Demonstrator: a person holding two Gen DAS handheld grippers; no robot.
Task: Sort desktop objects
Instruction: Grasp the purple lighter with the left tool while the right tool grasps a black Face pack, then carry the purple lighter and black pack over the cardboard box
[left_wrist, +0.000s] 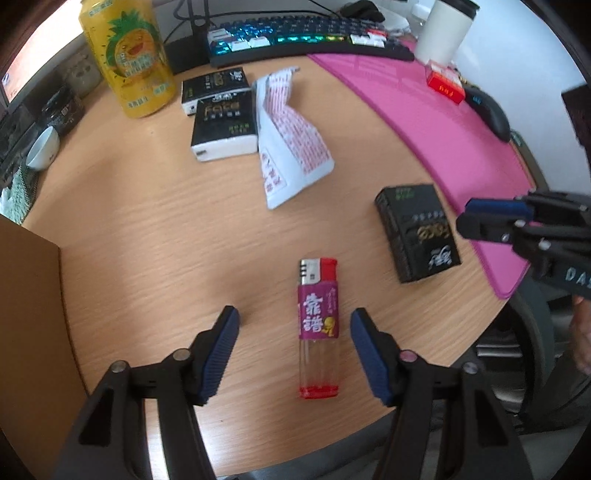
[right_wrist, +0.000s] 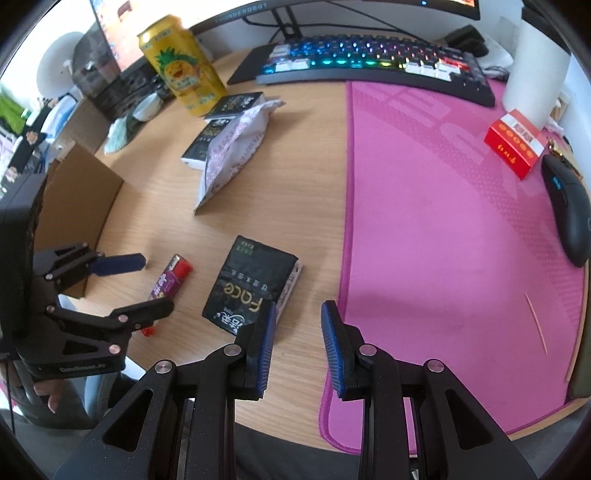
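The lighter (left_wrist: 318, 328) lies flat on the wood-grain surface (left_wrist: 147, 229) between the left claw (left_wrist: 294, 325) fingers, nearer the right one, its long axis along them; claw apart, not touching. Right claw (right_wrist: 298, 314), narrowly apart and empty, hovers beside a glossy black tissue pack (right_wrist: 251, 282)

Black linkage tools (left_wrist: 293, 352) (right_wrist: 298, 347), ribbed blue pads, silver rivets, blurred white lettering.
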